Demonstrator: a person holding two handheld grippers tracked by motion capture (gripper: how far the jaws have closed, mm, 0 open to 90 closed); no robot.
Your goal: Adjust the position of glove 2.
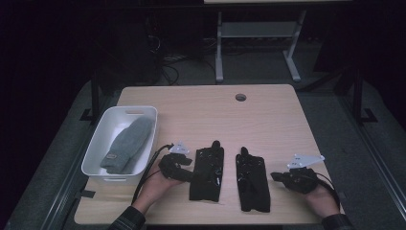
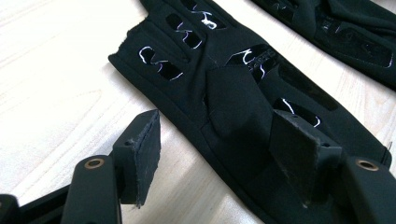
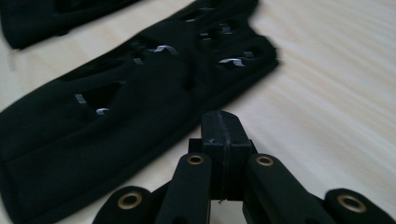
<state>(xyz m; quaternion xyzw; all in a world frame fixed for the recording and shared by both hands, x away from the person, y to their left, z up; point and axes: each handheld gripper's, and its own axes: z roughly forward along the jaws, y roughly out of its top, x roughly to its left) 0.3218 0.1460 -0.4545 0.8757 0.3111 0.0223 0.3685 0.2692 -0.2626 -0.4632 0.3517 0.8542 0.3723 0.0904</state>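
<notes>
Two black gloves with glossy patches lie side by side near the table's front edge, the left glove [image 1: 208, 172] and the right glove [image 1: 252, 183]. My left gripper [image 1: 188, 168] is at the left glove's outer edge. In the left gripper view it [image 2: 219, 156] stands open, one pad [image 2: 142, 151] over the bare table and the other over the left glove [image 2: 233, 102], pressing nothing. My right gripper [image 1: 276, 176] sits just right of the right glove. In the right gripper view it [image 3: 224, 128] is shut with nothing between its jaws, and the right glove [image 3: 116, 102] lies beside it.
A white bin [image 1: 98, 143] at the table's left holds a grey mitten [image 1: 127, 143]. A cable hole [image 1: 241, 97] is near the far edge. The other glove shows at the top of each gripper view [image 2: 336, 28] [image 3: 46, 18]. A desk frame [image 1: 258, 38] stands beyond the table.
</notes>
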